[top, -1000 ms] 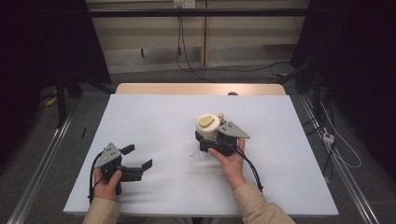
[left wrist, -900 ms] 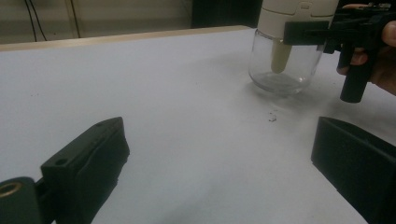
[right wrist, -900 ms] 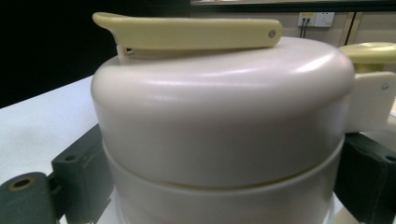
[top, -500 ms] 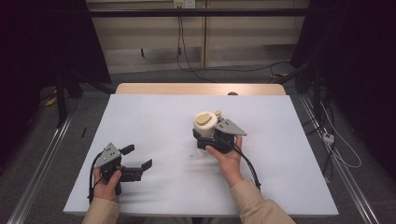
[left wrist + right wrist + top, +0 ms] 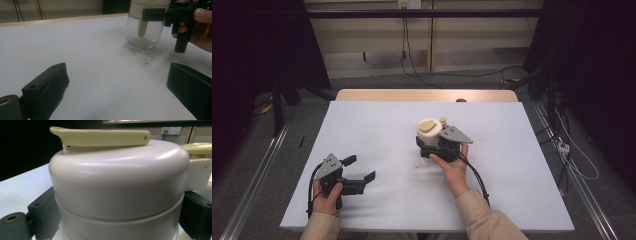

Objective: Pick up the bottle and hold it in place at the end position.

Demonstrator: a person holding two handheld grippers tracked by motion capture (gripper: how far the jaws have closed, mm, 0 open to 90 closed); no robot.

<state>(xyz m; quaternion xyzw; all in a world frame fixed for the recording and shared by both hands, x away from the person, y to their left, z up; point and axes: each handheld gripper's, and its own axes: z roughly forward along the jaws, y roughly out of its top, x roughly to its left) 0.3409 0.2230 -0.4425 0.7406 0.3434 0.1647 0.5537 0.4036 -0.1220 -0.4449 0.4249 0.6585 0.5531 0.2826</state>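
Two grippers worked over a white table (image 5: pixel 377 125) in a dim room. Right gripper (image 5: pixel 435 145) jaws clamped the cream-lidded glass jar (image 5: pixel 428 131) between them; left gripper (image 5: pixel 361 170) jaws stood wide, holding nothing, the jar well ahead.

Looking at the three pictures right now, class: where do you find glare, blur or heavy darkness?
High view: the white table is evenly lit, the room's sides nearly black. Left gripper view: the near jaws are soft, the glass jar sharper. Right gripper view: a broad sheen lies on the cream lid, background dark at left.
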